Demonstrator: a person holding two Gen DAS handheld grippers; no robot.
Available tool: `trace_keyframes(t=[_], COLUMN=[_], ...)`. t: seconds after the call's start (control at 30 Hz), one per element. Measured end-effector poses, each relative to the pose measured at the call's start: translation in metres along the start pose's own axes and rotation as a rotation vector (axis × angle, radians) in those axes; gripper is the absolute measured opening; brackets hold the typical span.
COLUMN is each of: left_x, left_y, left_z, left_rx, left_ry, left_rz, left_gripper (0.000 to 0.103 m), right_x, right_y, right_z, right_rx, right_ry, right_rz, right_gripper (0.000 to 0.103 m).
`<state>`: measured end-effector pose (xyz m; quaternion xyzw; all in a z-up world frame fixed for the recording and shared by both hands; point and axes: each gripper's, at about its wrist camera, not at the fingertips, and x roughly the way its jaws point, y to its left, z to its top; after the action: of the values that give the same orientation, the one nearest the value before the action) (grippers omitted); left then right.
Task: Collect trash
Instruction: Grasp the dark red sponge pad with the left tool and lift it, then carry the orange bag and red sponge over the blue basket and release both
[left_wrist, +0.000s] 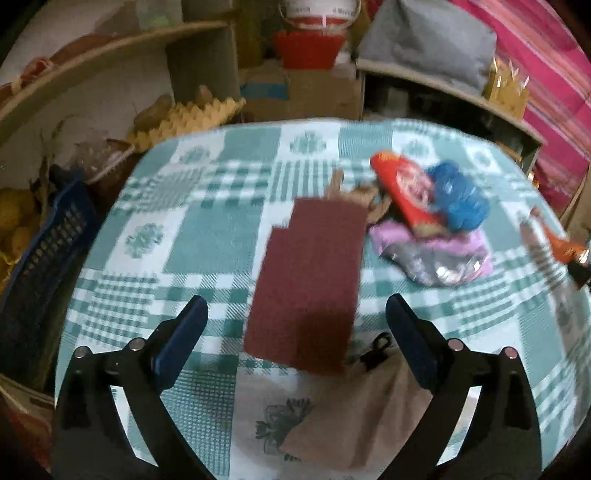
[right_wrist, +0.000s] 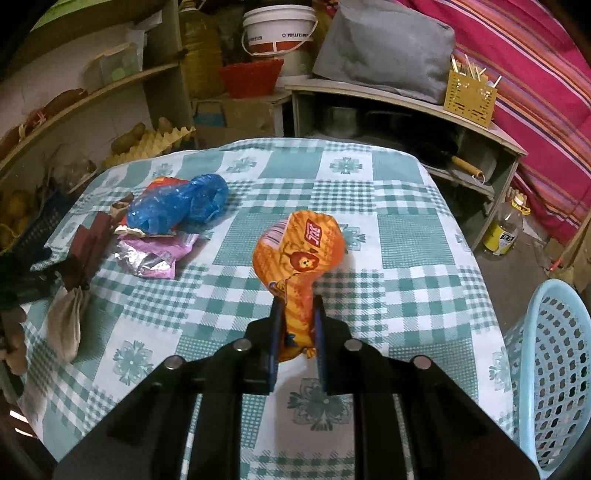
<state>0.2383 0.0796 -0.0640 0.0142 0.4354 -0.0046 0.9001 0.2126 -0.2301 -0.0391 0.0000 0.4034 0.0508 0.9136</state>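
Observation:
My right gripper (right_wrist: 298, 310) is shut on the lower end of an orange snack packet (right_wrist: 299, 258), held up above the green checked tablecloth (right_wrist: 406, 236). A light blue basket (right_wrist: 550, 369) stands beside the table at the right. My left gripper (left_wrist: 297, 314) is open wide. A blurred dark red card piece (left_wrist: 310, 280) sits between and ahead of its fingers, touching neither pad. A beige pouch (left_wrist: 354, 417) lies under it. To the right lies a heap of a red wrapper (left_wrist: 402, 188), a blue plastic bag (left_wrist: 458, 195) and a pink and silver wrapper (left_wrist: 436, 254).
A dark blue crate (left_wrist: 48, 251) sits off the table's left edge. Shelves behind hold a white bucket (right_wrist: 280, 33), a red basket (right_wrist: 251, 75) and a grey cushion (right_wrist: 384, 48). A plastic bottle (right_wrist: 506, 229) stands on the floor at the right.

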Motion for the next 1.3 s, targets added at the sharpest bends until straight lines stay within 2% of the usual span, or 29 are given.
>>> trace_keyframes(t=[0.07, 0.13, 0.17, 0.2, 0.47, 0.63, 0.8, 1.03, 1.3], left_x=[0.010, 0.014, 0.015, 0.015, -0.005, -0.033, -0.055, -0.074, -0.084], left_y=[0.000, 0.001, 0.003, 0.004, 0.005, 0.005, -0.011, -0.055, -0.131], left_z=[-0.003, -0.004, -0.004, -0.004, 0.001, 0.013, 0.020, 0.028, 0.032], left_rx=[0.011, 0.009, 0.004, 0.000, -0.008, -0.044, -0.040, -0.024, 0.041], left_ry=[0.021, 0.027, 0.035, 0.043, -0.013, -0.097, -0.164, -0.215, -0.256], left_rz=[0.005, -0.002, -0.018, -0.033, -0.032, -0.028, -0.027, -0.082, -0.144], left_gripper=[0.093, 0.087, 0.074, 0.065, 0.064, 0.064, 0.064, 0.064, 0.064], right_x=[0.002, 0.003, 0.003, 0.004, 0.003, -0.004, -0.018, -0.044, -0.087], right_y=[0.003, 0.006, 0.006, 0.007, 0.008, 0.007, 0.001, -0.027, -0.090], right_z=[0.001, 0.001, 0.000, 0.000, 0.000, 0.001, 0.001, -0.003, -0.015], right_rx=[-0.003, -0.014, -0.018, -0.022, -0.025, -0.025, -0.024, 0.005, 0.075], right_ry=[0.001, 0.002, 0.003, 0.004, -0.002, -0.022, -0.047, -0.087, -0.144], right_rz=[0.005, 0.007, 0.007, 0.006, -0.001, -0.008, -0.017, -0.051, -0.127], right_gripper=[0.016, 0.016, 0.016, 0.016, 0.016, 0.016, 0.016, 0.016, 0.016])
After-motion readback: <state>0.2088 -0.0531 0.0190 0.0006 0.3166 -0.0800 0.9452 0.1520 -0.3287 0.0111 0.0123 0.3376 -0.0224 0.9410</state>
